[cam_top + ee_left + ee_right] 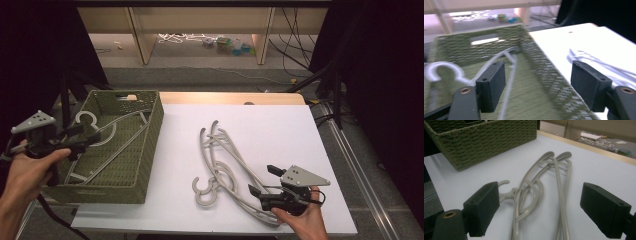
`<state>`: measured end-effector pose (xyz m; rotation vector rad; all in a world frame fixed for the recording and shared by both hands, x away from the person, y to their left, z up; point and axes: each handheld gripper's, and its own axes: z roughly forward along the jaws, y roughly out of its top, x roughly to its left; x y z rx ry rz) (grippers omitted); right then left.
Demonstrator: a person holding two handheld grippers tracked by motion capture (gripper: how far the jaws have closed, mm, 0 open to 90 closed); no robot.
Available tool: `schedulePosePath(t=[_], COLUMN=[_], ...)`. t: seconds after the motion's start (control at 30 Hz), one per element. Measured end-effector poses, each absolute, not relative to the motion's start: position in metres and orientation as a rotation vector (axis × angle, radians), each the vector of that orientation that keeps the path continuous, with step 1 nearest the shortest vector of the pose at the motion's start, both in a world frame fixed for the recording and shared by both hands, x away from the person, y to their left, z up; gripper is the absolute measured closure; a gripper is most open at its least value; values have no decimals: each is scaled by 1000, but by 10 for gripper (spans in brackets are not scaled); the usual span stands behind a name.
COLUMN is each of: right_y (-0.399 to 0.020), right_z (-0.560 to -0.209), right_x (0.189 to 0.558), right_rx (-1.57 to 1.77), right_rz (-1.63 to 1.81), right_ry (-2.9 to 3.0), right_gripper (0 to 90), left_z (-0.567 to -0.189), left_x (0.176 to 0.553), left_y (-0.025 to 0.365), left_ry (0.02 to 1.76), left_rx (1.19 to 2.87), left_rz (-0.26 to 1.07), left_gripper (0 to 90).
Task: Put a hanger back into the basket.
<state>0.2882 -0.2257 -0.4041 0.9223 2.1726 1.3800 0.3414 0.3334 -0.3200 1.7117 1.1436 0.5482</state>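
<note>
Hangers are going from table to basket, by the look of it: one grey hanger [107, 137] already lies inside the green woven basket [150, 137], hook toward the far left corner, its long axis running diagonally from that hook down toward the near wall. The left gripper [92, 137] hangs above the basket's left side, jaws spread wide with nothing between them, so that hanger sits free. Over on the white table [280, 125], the remaining hangers [225, 165] lie in a loose stack, hooks toward the near left, arms fanning away to the far edge. The right gripper [261, 181] waits at their near ends, jaws wide and empty, probably lined up for the next pick.
</note>
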Motion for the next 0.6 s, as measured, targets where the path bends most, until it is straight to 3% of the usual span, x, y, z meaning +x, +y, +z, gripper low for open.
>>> schedulePosePath(t=[0.4,0.43,0.6], right_y=[-225,-225,-225], right_z=[-407,-407,-409], right_x=[288,288,289], right_rx=[940,941,940], right_rz=[1400,1400,1402], right_ry=[2192,2192,2182], right_gripper=[166,166,165], left_z=[-339,-341,-360], left_x=[313,316,305], left_y=[242,239,210], left_ry=[891,802,824], left_rx=[1728,1778,1724], left_rz=[440,502,459], left_gripper=[254,254,232])
